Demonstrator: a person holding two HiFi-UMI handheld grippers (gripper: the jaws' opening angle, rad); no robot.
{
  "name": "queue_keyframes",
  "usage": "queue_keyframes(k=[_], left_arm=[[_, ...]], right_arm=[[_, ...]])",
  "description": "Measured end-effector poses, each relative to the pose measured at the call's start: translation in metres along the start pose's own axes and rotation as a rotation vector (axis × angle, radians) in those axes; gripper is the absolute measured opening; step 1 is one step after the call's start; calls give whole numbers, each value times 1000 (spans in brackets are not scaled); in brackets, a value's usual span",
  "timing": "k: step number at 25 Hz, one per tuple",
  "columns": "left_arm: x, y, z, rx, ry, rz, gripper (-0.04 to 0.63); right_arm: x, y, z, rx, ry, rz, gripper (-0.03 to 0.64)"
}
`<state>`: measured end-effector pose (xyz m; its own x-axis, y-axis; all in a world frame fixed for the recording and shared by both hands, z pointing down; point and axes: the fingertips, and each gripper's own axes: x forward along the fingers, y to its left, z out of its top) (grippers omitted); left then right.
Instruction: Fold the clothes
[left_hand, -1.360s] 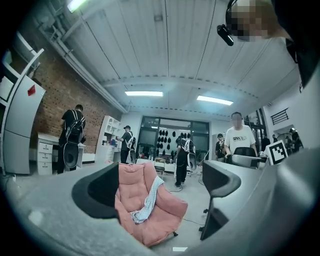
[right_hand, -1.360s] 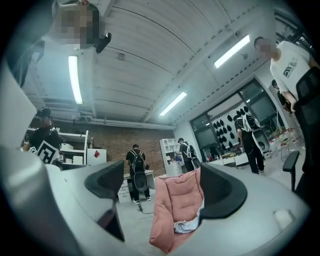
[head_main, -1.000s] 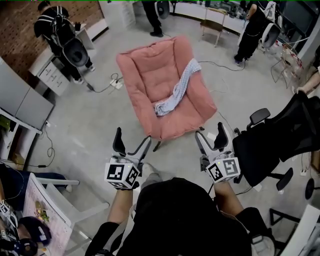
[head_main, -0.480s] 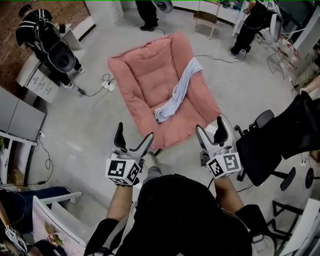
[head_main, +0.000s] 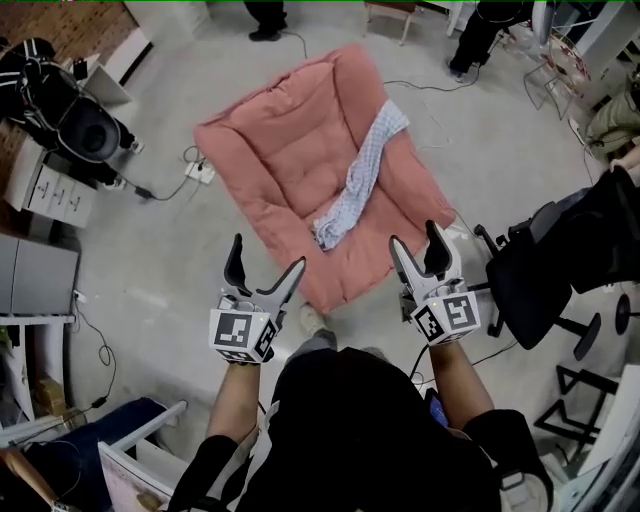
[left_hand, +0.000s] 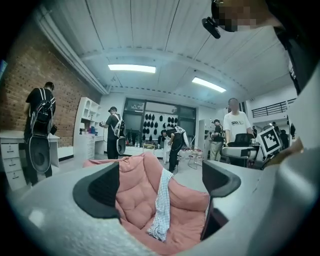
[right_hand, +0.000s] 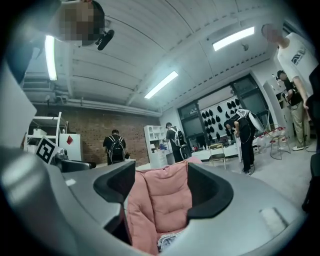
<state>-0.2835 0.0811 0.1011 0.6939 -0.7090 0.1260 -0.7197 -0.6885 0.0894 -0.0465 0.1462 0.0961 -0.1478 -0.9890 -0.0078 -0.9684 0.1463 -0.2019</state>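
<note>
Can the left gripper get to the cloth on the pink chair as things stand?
Probably yes. The cloth lies uncovered on the chair, and nothing stands between it and the left gripper, whose jaws are apart and empty. It just hangs short of it.

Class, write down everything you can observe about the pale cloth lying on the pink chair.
The cloth is a soft, thin-looking fabric, whitish with a fine blue-grey check or weave. It is unfolded and crumpled into one long narrow strip. It runs diagonally down the padded pink chair: its upper end hangs over the chair's side edge, and its lower end is bunched in a loose heap on the seat near the front. Only the chair touches it.
</note>
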Motion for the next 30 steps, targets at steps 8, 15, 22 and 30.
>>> queue_keyframes(k=[8,15,22,30], left_arm=[[40,39,-49,-1,97,-90,509],[65,61,-90,10,159,-88,509],[84,75,-139,-46,214,-18,509],[88,78,-184,-111,258,100,509]], right_arm=[[58,-5,-87,2,160,-7,245],[106,-15,-173,-120,333,85,233],[143,-34,-279,-282,528,270,270],[164,-54,-404,-479,738,546,273]])
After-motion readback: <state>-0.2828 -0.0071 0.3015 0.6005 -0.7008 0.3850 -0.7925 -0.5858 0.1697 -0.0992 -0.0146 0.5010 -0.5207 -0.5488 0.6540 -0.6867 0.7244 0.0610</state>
